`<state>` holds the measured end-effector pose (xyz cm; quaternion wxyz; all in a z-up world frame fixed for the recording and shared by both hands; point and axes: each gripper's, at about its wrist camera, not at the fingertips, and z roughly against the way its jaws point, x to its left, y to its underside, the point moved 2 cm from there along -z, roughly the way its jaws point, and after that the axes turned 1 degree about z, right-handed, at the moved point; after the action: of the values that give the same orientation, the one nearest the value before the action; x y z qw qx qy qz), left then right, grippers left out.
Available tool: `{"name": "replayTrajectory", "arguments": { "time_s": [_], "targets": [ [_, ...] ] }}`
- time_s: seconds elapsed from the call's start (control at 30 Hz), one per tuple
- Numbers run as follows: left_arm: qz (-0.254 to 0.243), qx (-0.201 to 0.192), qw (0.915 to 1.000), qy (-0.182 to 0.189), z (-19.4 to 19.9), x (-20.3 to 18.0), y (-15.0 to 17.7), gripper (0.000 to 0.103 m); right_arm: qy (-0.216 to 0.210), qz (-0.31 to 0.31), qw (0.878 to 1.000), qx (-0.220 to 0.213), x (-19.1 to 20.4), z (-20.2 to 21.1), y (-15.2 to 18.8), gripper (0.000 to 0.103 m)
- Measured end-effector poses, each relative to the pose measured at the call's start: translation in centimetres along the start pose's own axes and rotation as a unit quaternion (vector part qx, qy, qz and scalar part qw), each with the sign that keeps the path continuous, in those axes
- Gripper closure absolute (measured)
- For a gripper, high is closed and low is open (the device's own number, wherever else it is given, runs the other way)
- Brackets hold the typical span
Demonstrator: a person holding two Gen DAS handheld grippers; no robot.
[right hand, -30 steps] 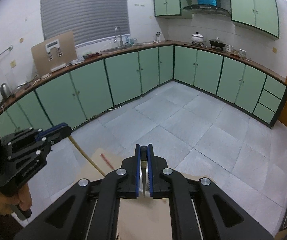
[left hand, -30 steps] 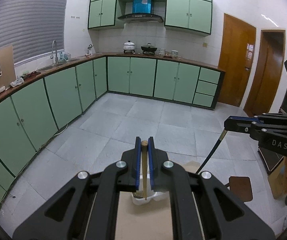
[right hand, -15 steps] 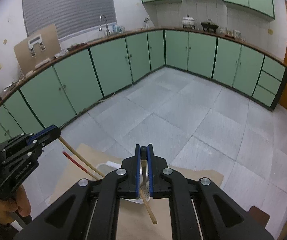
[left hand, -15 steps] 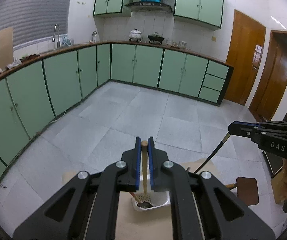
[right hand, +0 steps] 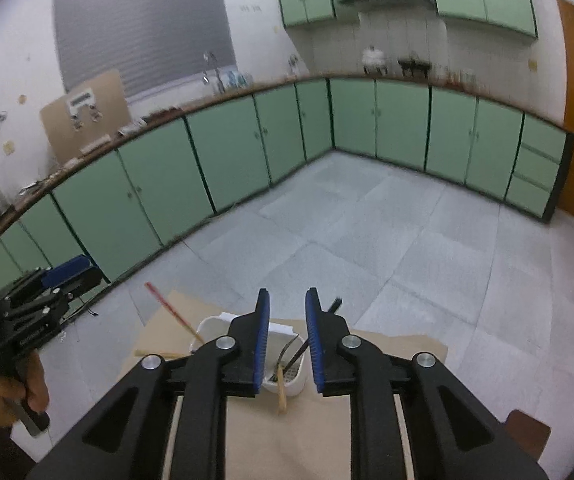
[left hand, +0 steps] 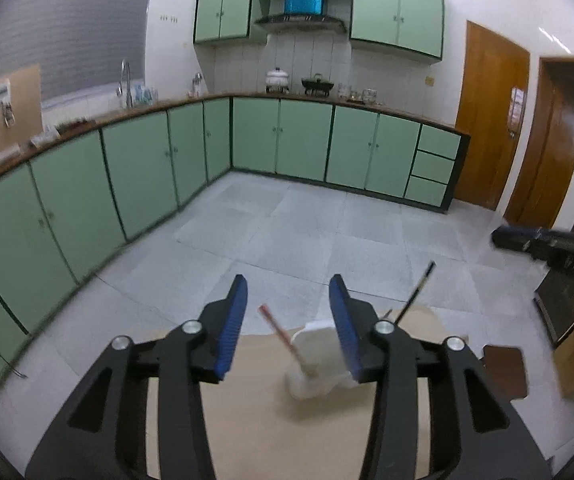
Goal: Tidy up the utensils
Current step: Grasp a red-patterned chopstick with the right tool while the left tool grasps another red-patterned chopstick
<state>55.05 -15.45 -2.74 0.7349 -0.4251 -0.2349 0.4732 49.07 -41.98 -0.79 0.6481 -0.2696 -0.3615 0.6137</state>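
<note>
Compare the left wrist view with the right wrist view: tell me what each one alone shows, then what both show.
Left wrist only: two wooden doors at right, and a brown stool beside the table.
Right wrist only: the basket's perforated floor, and the person's hand holding the left hand-held gripper.
Both: the white utensil basket, the red-tipped wooden handle, a dark utensil handle, and green cabinets.

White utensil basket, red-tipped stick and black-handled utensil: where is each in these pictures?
white utensil basket (right hand: 291, 388): right wrist view, on its front wall.
red-tipped stick (right hand: 169, 309): right wrist view, midway along its shaft, leaning out of the basket.
black-handled utensil (left hand: 418, 292): left wrist view, on its dark handle.
</note>
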Motion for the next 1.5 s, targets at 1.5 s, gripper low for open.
{"name": "replayTrajectory", "arguments": {
  "time_s": [1.5],
  "targets": [
    [-0.001, 0.100, 0.9937, 0.049, 15.8, -9.1, 43.1, 0.029, -0.025, 0.083, 0.994, 0.071, 10.2, 8.6, 45.3, 0.064]
  ]
}}
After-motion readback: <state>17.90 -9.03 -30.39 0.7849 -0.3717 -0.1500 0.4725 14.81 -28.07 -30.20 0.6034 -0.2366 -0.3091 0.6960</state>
